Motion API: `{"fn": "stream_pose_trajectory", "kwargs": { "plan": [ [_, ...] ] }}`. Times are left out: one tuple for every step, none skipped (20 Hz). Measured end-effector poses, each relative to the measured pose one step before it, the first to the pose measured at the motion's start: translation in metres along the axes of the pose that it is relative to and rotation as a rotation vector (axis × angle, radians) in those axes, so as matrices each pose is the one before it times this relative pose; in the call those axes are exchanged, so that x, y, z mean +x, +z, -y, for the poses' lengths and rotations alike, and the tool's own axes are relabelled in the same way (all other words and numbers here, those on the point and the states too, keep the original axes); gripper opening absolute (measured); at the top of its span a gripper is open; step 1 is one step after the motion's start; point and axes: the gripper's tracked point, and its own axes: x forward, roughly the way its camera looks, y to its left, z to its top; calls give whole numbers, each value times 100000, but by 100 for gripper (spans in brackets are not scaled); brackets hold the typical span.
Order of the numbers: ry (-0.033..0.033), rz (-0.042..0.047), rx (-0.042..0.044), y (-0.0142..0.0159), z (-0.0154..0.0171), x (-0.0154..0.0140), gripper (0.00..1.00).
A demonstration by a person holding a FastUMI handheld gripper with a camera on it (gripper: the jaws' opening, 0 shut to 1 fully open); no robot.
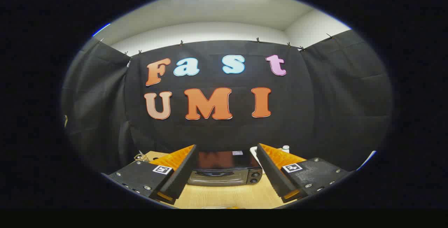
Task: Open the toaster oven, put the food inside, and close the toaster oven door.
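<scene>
A toaster oven (pixel 224 172) with a glossy dark top stands on the wooden table (pixel 227 196), some way beyond my fingers and framed by the gap between them. Its door is closed, the handle running across the front, and two knobs (pixel 254 177) sit at its right end. My gripper (pixel 225 182) is open, fingers spread wide, with nothing between them. A sliver of something pale and orange (pixel 224 207) lies on the table just below the fingers; too little shows to tell what it is.
A white object (pixel 253 151) and a small white-capped bottle (pixel 285 148) stand behind the oven to the right. A small metallic thing (pixel 140 157) lies at the table's back left corner. Black cloth walls close the booth behind and at both sides.
</scene>
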Motion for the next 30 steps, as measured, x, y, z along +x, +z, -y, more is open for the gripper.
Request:
{"fn": "stream_pose_trajectory", "kwargs": {
  "plan": [
    [201,-347,-679,-62,14,11,98],
    [170,-1059,-920,-278,-49,-303,99],
    [-51,-546,-723,-143,-47,-194,99],
    [-148,563,-501,159,-3,-18,99],
    [-361,782,-287,79,-2,21,99],
    [-437,67,-127,-11,14,25,98],
    [-39,0,34,-72,-27,-30,98],
    [286,-48,82,40,-59,-25,99],
    [383,-153,32,-13,-10,-66,99],
    [153,-277,-112,-54,21,-66,99],
    [-118,-126,-236,-63,24,97,99],
    [-269,-432,-274,-111,63,6,99],
    [-168,-490,-82,-158,5,21,99],
    [21,-472,88,-100,-76,90,99],
    [3,-394,213,-14,13,-26,99],
    [-89,-511,234,-110,-17,30,99],
    [95,-741,133,-148,-43,46,99],
    [168,-573,-33,-93,-1,76,99],
    [89,-515,-226,-223,55,39,99],
    [179,-1202,-159,-445,2,154,99],
    [509,-1448,171,-604,-151,272,99],
    [367,-1793,314,-867,-484,693,99],
    [522,-1638,154,-670,-768,1152,99],
    [452,-1674,-98,-674,-458,1194,99],
    [442,-1543,-364,-555,-186,754,99],
    [484,-1754,-724,-652,-272,611,99],
    [753,-1884,-931,-581,-469,868,99],
    [1178,-1379,-857,-525,-432,926,99],
    [579,-1929,-817,-677,-437,844,99],
    [524,-1922,-988,-682,-345,927,99]
  ]
}}
